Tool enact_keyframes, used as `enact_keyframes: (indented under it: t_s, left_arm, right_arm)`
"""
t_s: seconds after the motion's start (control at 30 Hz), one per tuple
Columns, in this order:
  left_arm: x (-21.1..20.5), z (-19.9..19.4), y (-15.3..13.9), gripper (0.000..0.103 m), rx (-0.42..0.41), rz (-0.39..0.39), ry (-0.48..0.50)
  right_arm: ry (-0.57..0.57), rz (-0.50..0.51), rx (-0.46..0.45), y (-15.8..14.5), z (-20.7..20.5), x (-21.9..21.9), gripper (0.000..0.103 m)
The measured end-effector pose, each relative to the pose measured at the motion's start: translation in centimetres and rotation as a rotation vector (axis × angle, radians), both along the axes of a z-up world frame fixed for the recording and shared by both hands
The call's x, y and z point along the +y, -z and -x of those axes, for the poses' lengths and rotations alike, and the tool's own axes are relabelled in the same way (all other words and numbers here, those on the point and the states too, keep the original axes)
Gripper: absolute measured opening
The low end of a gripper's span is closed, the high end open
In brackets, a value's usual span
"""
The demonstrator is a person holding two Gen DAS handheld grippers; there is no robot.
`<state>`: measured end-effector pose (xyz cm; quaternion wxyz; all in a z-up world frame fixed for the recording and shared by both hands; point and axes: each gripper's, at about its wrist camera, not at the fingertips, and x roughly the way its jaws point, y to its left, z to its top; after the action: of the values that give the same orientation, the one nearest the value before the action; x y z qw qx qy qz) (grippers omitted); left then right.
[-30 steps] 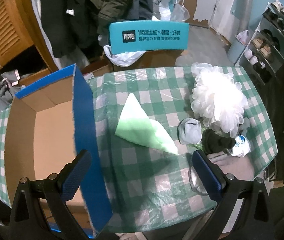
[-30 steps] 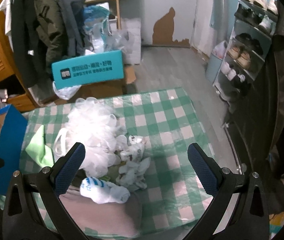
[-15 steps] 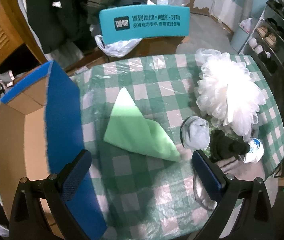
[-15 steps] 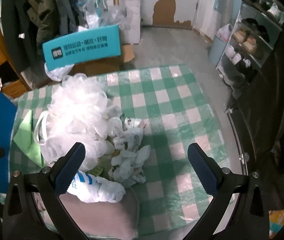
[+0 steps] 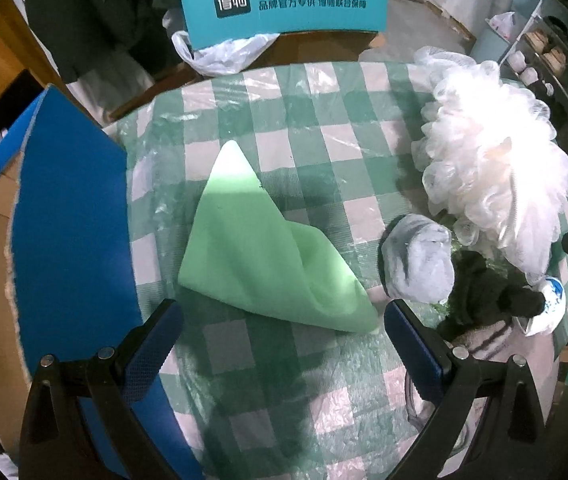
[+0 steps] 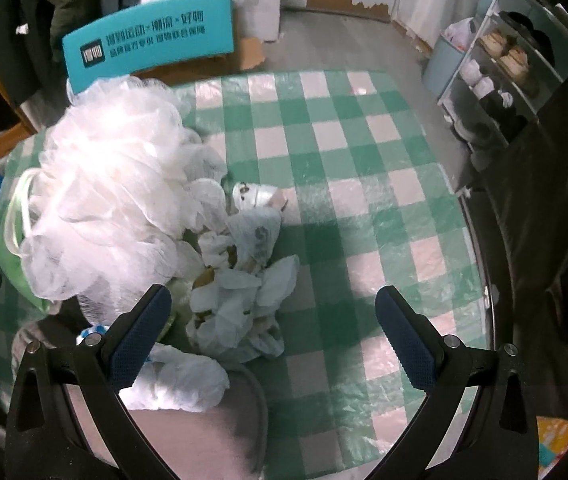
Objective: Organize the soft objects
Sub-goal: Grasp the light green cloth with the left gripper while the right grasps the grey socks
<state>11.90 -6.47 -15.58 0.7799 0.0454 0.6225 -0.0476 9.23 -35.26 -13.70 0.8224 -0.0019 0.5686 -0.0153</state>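
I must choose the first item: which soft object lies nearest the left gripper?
The green cloth: it lies just ahead between the open left gripper fingers.

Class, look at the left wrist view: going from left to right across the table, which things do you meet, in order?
Blue-sided cardboard box → folded green cloth → rolled grey sock → white mesh bath puff.

We saw a dim room with strong glare on the white mesh puff point(image 5: 495, 184) (almost burnt out), dark curved fisheye corners and soft blur.
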Motion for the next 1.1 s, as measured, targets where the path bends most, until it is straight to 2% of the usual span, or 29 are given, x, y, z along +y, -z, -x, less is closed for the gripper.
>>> enact_keyframes:
  t_s: [0.2,0.63,0.8,0.9,1.0,1.07,1.1]
  left_arm:
    - [0.0,-0.8,1.5,0.102,0.031,0.001,-0.018]
    - [0.3,-2.8,4.2,0.102,0.072,-0.02,-0.036]
    - [-0.6,-3.0,5.1,0.102,0.056,-0.068,0.003]
    - [-0.7,-3.1,5.2,0.102,0.049,-0.085,0.02]
    - [-0.7,-3.5,5.3,0.102,0.045,-0.079,0.025]
    - [-0.7,-3.2,5.2,0.102,0.036,-0.072,0.026]
    - [-0.6,-3.3,5.2,0.1,0.024,-0.067,0.027]
  right_arm:
    - [-0.004,-0.02,0.025,1.3,-0.9,0.0,0.101]
    - [-0.03,0.061,0.081,4.4,-2.3,0.9,0.1]
    - [-0.051,0.09,0.091,5.1,-2.4,0.9,0.089]
    - [-0.054,0.093,0.106,5.7,-2.4,0.6,0.077]
    - [-0.048,0.089,0.123,5.8,-2.5,0.2,0.062]
    - [-0.036,0.071,0.128,5.6,-2.6,-0.2,0.042]
    - [-0.03,0.063,0.127,5.4,-2.7,-0.5,0.039]
